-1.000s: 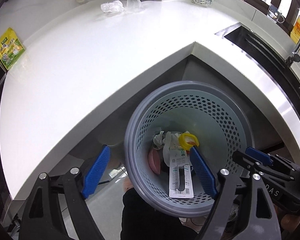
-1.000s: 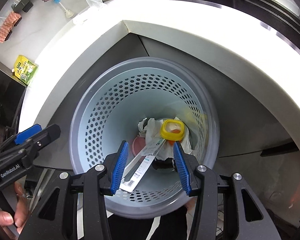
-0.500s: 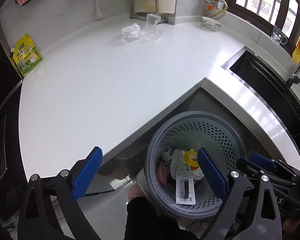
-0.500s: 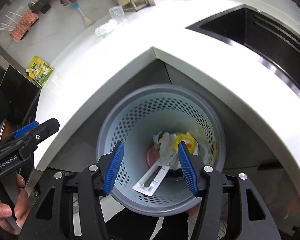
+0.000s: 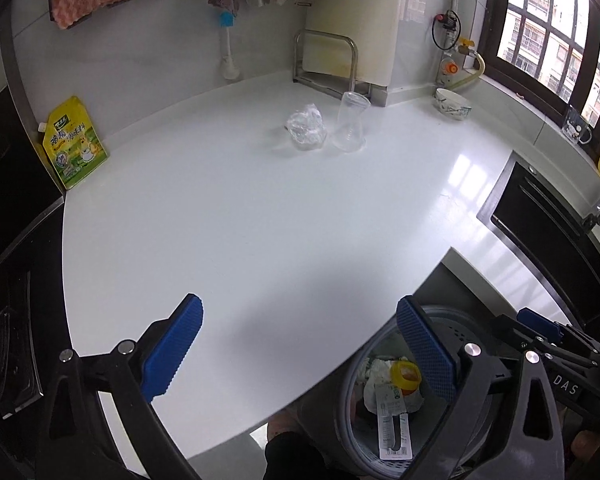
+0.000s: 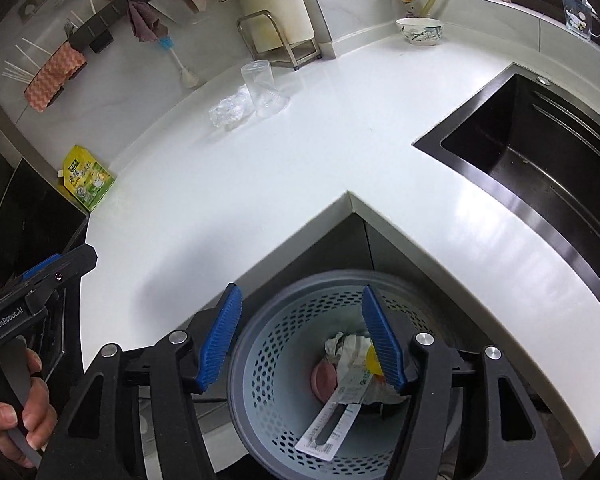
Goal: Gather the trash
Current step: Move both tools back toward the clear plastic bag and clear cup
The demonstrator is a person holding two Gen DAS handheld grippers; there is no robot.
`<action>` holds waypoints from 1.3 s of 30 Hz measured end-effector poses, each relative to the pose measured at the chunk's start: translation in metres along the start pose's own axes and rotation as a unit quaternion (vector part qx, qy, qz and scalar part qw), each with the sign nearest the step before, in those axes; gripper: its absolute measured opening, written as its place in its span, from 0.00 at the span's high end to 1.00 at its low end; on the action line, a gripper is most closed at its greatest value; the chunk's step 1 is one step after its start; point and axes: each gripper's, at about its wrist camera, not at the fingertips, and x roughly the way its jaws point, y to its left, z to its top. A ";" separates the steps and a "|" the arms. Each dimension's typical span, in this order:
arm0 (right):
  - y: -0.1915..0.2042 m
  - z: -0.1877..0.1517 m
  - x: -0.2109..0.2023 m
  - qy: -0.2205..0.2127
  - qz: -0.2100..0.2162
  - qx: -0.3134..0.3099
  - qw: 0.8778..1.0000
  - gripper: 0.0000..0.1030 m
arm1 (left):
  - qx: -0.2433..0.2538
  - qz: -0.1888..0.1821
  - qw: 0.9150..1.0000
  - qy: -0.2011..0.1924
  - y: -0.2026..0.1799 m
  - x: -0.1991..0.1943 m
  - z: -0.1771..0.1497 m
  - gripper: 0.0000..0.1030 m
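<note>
"GenRobot.AI" marks the left gripper (image 6: 32, 300), "DAS" the right gripper (image 5: 556, 364); both jaws spread, empty. Wrap (image 5: 307, 126) and cup (image 5: 350, 122) sit far on the tabletop (image 5: 260, 220). The near bin's (image 6: 260, 380) trash labels are unreadable.

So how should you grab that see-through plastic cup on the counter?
The clear plastic cup stands upside down, wide rim on the white counter, narrow base up. Pinch it across the narrower upper part, coming from the front. Keep to its right side, since the crumpled plastic wrap sits close on its left. Squeeze gently; it looks thin.
</note>
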 end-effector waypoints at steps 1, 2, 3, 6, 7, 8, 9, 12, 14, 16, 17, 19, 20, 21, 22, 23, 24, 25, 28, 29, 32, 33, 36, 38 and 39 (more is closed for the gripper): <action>0.003 0.006 0.004 -0.001 0.000 0.002 1.000 0.42 | 0.000 0.000 1.000 -0.001 0.004 0.003 0.006 0.07; 0.006 0.012 0.007 -0.003 -0.001 0.003 1.000 0.42 | -0.001 0.000 1.000 -0.003 0.008 0.006 0.012 0.07; 0.010 0.017 0.009 -0.006 -0.002 0.001 1.000 0.42 | -0.002 0.000 1.000 -0.005 0.012 0.009 0.019 0.07; 0.019 0.035 0.019 -0.014 -0.008 0.000 1.000 0.42 | -0.002 -0.002 1.000 -0.010 0.024 0.020 0.038 0.07; 0.022 0.041 0.023 -0.017 -0.010 0.000 1.000 0.42 | -0.002 -0.002 1.000 -0.011 0.028 0.023 0.044 0.07; 0.025 0.047 0.027 -0.020 -0.012 0.001 1.000 0.42 | -0.001 -0.003 1.000 -0.013 0.032 0.027 0.051 0.07; 0.028 0.052 0.032 -0.024 -0.014 0.001 1.000 0.40 | 0.000 -0.003 1.000 -0.015 0.035 0.031 0.056 0.07; 0.035 0.069 0.045 -0.033 -0.021 0.003 0.999 0.38 | 0.002 -0.004 1.000 -0.020 0.045 0.045 0.074 0.07; 0.040 0.080 0.054 -0.039 -0.025 0.004 0.999 0.38 | 0.005 -0.005 1.000 -0.021 0.051 0.056 0.085 0.07; 0.045 0.091 0.064 -0.045 -0.030 0.004 0.999 0.36 | 0.008 -0.006 1.000 -0.021 0.057 0.068 0.095 0.07; 0.048 0.097 0.069 -0.049 -0.033 0.004 0.998 0.34 | 0.010 -0.007 1.000 -0.020 0.060 0.075 0.100 0.07; 0.054 0.109 0.078 -0.059 -0.042 0.005 0.997 0.30 | 0.013 -0.009 1.000 -0.019 0.065 0.087 0.109 0.07; 0.056 0.115 0.082 -0.064 -0.045 0.005 0.997 0.29 | 0.015 -0.010 1.000 -0.018 0.068 0.093 0.114 0.07; 0.058 0.121 0.087 -0.067 -0.048 0.004 0.997 0.28 | 0.016 -0.010 1.000 -0.018 0.070 0.098 0.119 0.07; 0.061 0.127 0.092 -0.068 -0.051 0.003 0.996 0.27 | 0.018 -0.011 1.000 -0.018 0.073 0.104 0.123 0.07; 0.063 0.133 0.097 -0.070 -0.055 0.001 0.996 0.27 | 0.018 -0.011 1.000 -0.017 0.075 0.109 0.127 0.07; 0.065 0.138 0.102 -0.072 -0.058 0.000 0.996 0.27 | 0.019 -0.013 1.000 -0.017 0.078 0.114 0.131 0.07; 0.067 0.144 0.107 -0.074 -0.059 0.001 0.996 0.27 | 0.019 -0.014 1.000 -0.017 0.080 0.119 0.135 0.07; 0.072 0.161 0.121 -0.075 -0.059 0.003 0.995 0.27 | 0.019 -0.016 1.000 -0.014 0.085 0.134 0.146 0.07; 0.073 0.167 0.126 -0.077 -0.059 0.005 0.995 0.27 | 0.020 -0.017 1.000 -0.014 0.087 0.139 0.150 0.07; 0.078 0.182 0.141 -0.080 -0.065 0.002 0.995 0.27 | 0.021 -0.018 1.000 -0.013 0.091 0.154 0.159 0.07; 0.079 0.186 0.146 -0.081 -0.066 0.002 0.995 0.27 | 0.021 -0.019 1.000 -0.011 0.093 0.160 0.162 0.07; 0.082 0.199 0.162 -0.080 -0.070 0.000 0.994 0.27 | 0.018 -0.023 1.000 -0.007 0.096 0.174 0.169 0.07; 0.082 0.208 0.175 -0.075 -0.073 0.000 0.995 0.27 | 0.017 -0.028 0.999 -0.006 0.097 0.182 0.172 0.07; 0.083 0.211 0.180 -0.075 -0.075 0.000 0.994 0.27 | 0.018 -0.029 0.999 -0.005 0.097 0.186 0.173 0.07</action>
